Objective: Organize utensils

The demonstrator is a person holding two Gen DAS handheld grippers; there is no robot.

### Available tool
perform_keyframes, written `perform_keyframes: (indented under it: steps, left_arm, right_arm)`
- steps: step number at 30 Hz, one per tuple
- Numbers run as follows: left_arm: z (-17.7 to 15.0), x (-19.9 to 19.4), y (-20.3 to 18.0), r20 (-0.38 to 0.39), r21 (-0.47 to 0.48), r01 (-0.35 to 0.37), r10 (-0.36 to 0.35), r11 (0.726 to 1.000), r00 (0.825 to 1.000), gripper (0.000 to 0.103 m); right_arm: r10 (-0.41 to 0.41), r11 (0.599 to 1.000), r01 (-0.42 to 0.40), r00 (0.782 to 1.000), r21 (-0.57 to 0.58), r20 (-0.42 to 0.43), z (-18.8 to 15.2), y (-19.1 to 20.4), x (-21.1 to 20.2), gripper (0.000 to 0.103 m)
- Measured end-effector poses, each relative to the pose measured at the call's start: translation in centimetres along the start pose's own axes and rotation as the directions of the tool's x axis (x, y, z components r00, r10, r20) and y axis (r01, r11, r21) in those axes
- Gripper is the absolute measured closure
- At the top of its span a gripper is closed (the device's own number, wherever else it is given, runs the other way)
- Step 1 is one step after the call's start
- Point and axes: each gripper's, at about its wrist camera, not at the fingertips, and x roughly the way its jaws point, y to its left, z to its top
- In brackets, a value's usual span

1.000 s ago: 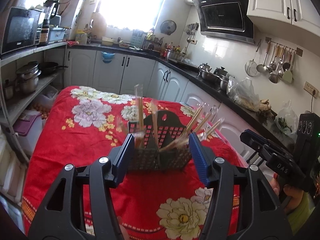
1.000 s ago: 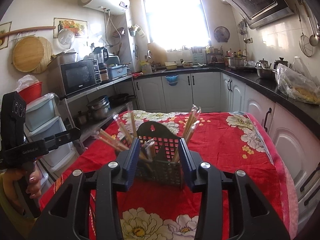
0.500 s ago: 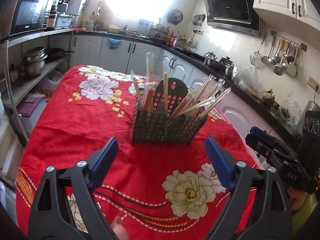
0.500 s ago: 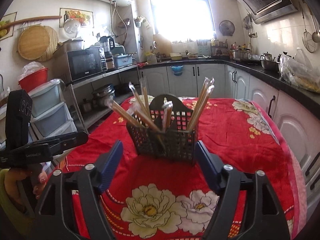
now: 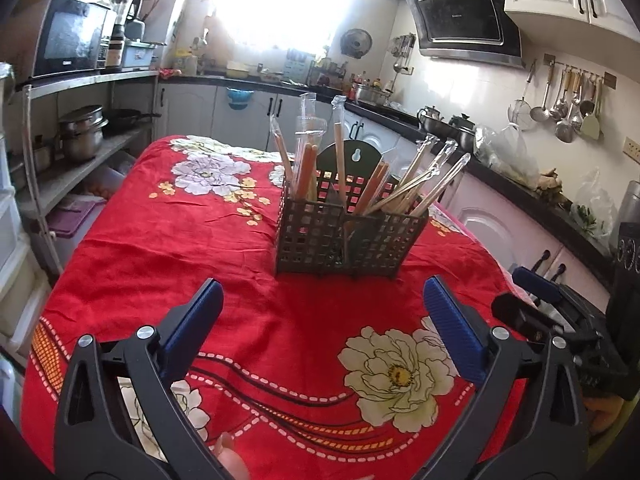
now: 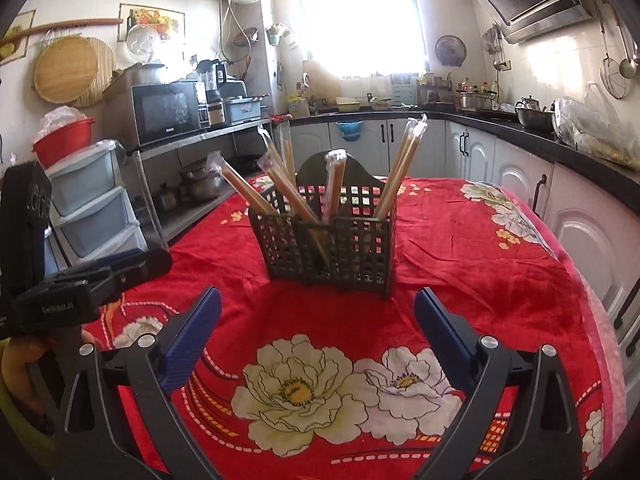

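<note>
1. A dark plastic lattice utensil caddy (image 5: 346, 236) stands upright near the middle of a table under a red floral tablecloth (image 5: 168, 264). It holds wrapped chopsticks (image 5: 420, 188), each pair in a clear sleeve, fanned out of its compartments.
2. The left gripper (image 5: 320, 316) and the right gripper (image 6: 316, 320) both hang near the table's front edge, well short of the caddy. Their jaws have just been opening and now stand wide, with nothing between them.
3. Handling, as a judgement: the caddy looks light and stiff, and could tip if pushed high up. The chopsticks are thin and light, and their sleeves are probably slippery (glare makes the film hard to read).
4. Best hold: pinch a chopstick pair across its upper shaft, above the caddy rim; take the caddy itself by a side wall.
5. Around: a steel shelf with pots (image 5: 82, 130) far left, white cabinets (image 6: 580, 216) and a black counter on the right. Nothing lies on the cloth between grippers and caddy.
6. The leaning chopsticks cross, so pulling one may drag its neighbours.
</note>
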Motion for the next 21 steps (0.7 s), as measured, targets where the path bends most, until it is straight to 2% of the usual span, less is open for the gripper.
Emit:
perform_keyframes:
  steps: [6,11,18,21]
  left_arm:
    - [-1.4,0.5,-0.3,0.033,0.01,-0.013,0.012,1.0,0.999,0.011]
    - [-2.4,0.7,-0.2,0.065,0.012,-0.005,0.004,1.0,0.998,0.011]
    - [-3.3,0.9,-0.1,0.118,0.019,-0.016,0.014,1.0,0.993,0.011]
    - [-3.6,1.4,0.1,0.117,0.014,-0.036,0.034,0.999,0.993,0.011]
  right_arm:
    - [-0.05,0.998,0.051,0.998,-0.025,0.049,-1.0,0.6,0.0,0.007]
    - [-0.112,0.993,0.115,0.987,-0.025,0.115,-1.9,0.5,-0.1,0.006]
    - [-0.123,0.992,0.126,0.984,-0.008,0.13,-2.9,0.1,0.6,0.006]
    - [-0.121,0.992,0.123,0.982,-0.004,0.142,-3.3,0.0,0.6,0.006]
